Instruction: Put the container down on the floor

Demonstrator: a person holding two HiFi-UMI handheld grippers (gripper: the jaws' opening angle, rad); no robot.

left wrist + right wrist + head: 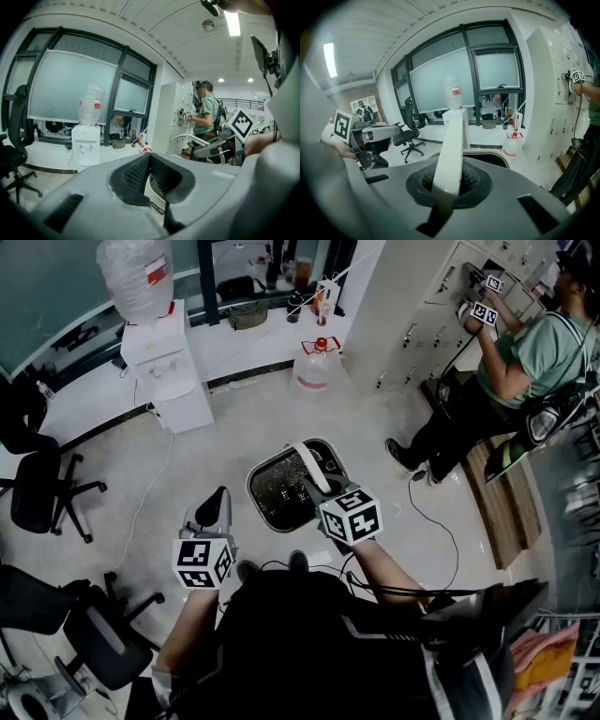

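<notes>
The container (281, 491) is a round bin with a white rim and a dark inside, seen from above just ahead of my feet. Its white handle (307, 463) arches over it. My right gripper (320, 489) is shut on that handle, which runs as a white strip (452, 145) between the pads, with the rim (497, 154) behind. I cannot tell whether the bin touches the floor. My left gripper (217, 503) is to the left of the bin, apart from it, shut with nothing between its jaws (150, 174). From there the handle (185, 137) shows on the right.
A water dispenser (167, 367) and a water jug (314, 367) stand at the back by the window ledge. Office chairs (39, 491) are at the left. A person (511, 371) works at the lockers on the right, near a wooden bench (506, 507). Cables lie across the floor.
</notes>
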